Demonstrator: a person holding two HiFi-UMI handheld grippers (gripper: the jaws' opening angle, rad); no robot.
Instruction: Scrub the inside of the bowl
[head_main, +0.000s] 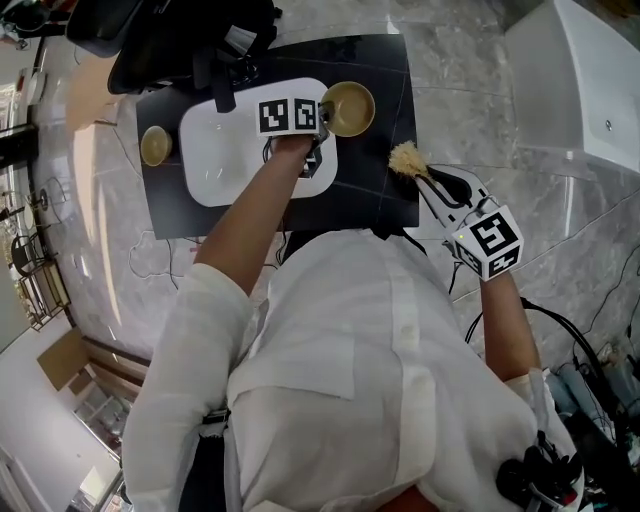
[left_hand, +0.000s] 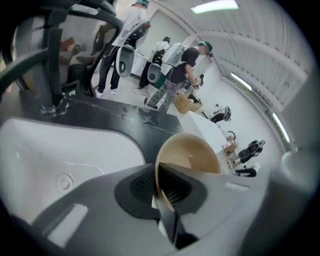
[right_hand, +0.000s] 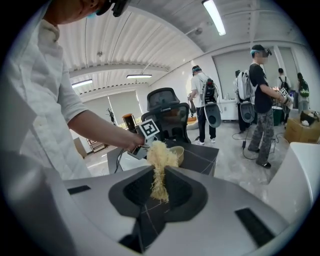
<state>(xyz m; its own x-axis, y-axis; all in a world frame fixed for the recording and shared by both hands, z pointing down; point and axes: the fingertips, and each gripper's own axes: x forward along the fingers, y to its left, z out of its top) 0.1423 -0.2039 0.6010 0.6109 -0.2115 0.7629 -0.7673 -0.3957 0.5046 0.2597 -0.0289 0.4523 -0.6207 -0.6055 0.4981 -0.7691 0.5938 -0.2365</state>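
A tan bowl (head_main: 348, 108) stands on the black table (head_main: 380, 185), just right of the white basin (head_main: 225, 150). My left gripper (head_main: 322, 125) is shut on the bowl's near-left rim; in the left gripper view the rim of the bowl (left_hand: 192, 155) sits pinched between the jaws of the left gripper (left_hand: 162, 187). My right gripper (head_main: 425, 180) hovers at the table's right edge, shut on a straw-coloured fibre scrubber (head_main: 408, 160). From the right gripper view the scrubber (right_hand: 160, 160) sticks up out of the right gripper (right_hand: 161, 187), with the bowl (right_hand: 178, 152) beyond it and apart from it.
A smaller tan bowl (head_main: 156, 145) rests at the table's left. A black office chair (head_main: 175, 40) stands behind the table. A white tub (head_main: 580, 90) is at the upper right. Several people (right_hand: 260, 100) stand farther off in the room.
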